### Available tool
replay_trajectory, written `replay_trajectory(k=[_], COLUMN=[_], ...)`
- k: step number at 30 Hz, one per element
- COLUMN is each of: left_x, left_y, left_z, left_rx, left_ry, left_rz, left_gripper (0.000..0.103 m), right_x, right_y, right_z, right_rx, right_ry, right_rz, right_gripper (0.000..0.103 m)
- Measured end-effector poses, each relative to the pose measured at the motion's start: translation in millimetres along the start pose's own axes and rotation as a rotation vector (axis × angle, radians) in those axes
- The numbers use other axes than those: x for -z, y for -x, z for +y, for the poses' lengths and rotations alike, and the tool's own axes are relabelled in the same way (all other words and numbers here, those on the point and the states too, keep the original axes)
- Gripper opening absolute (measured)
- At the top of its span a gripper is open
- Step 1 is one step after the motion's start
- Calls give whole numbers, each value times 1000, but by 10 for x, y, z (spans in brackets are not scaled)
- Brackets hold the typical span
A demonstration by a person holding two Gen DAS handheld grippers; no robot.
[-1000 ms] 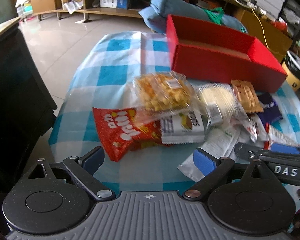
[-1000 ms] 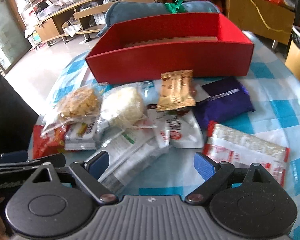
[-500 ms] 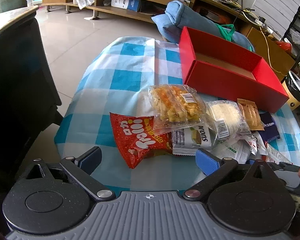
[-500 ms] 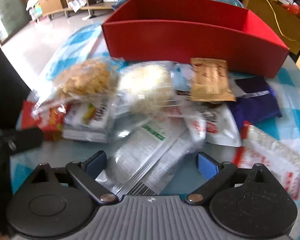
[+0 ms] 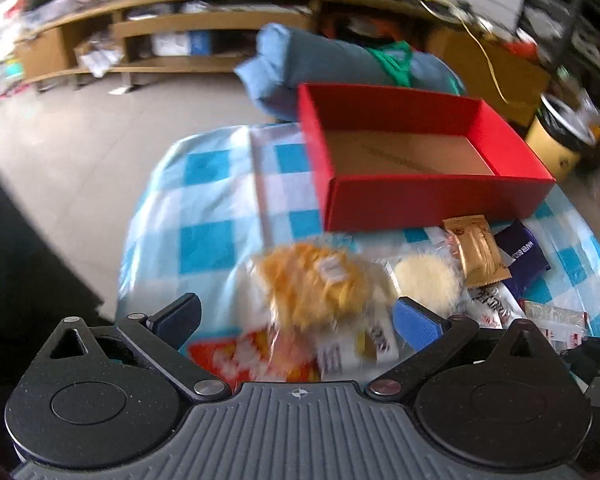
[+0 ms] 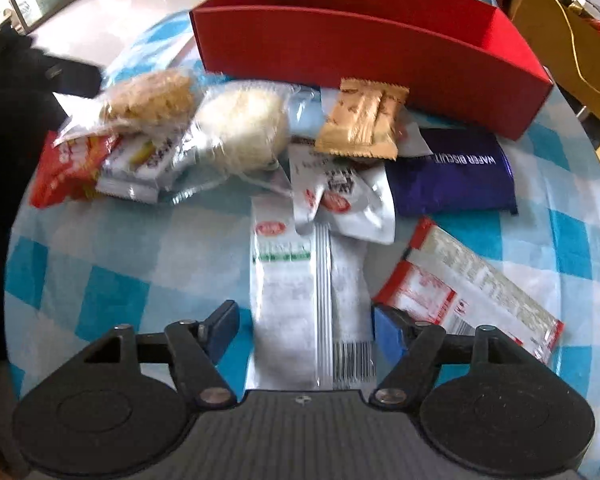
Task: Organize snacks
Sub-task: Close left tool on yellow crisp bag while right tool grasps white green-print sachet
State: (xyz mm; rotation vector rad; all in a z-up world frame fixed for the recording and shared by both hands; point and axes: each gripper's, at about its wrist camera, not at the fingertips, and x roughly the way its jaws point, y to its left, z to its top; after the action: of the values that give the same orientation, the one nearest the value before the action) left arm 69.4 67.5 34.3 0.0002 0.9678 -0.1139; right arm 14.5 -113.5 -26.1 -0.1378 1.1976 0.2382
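My right gripper (image 6: 304,330), jaws just closing but not yet pinching, straddles the white packet (image 6: 300,280) near the tabletop's front edge; it's light, crinkly and slippery, so I'd take its middle.

- Pale tiled floor (image 5: 100,132) at nine o'clock, glossy with daylight.
- Long wooden shelf unit (image 5: 172,48) across eleven to twelve o'clock, cluttered.
- Blue cushion (image 5: 320,64) at twelve o'clock.
- Yellow bin (image 5: 556,140) at two o'clock.
- Blue-and-white checked tablecloth (image 5: 212,200) at centre.
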Motion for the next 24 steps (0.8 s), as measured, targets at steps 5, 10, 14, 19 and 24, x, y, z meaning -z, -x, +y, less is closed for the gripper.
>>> replay_trajectory(k=[5,10,14,19,24], left_x=[-293,-233,-213,-169,-75], left_y=[-456,-911,-1086,-1125,-941], left_z=[-28,3,57,51,69], left_rx=[-40,-41,-78,-118,-81], left_ry=[49,150,206,192,199], left_rz=[88,256,304,307,289], left_gripper=[103,103,103,97,83], right_x=[-130,-218,-231,-191,-167], right_y=[-127,-250,-302,-248,-142], right_z=[55,41,112,102,-68], right_rx=[-28,-49,-31,-8,-7], right_ry=[4,0,43,71,10], right_rz=[-2,-18,-20,-34,-61], right_gripper=[89,100,100,81,49])
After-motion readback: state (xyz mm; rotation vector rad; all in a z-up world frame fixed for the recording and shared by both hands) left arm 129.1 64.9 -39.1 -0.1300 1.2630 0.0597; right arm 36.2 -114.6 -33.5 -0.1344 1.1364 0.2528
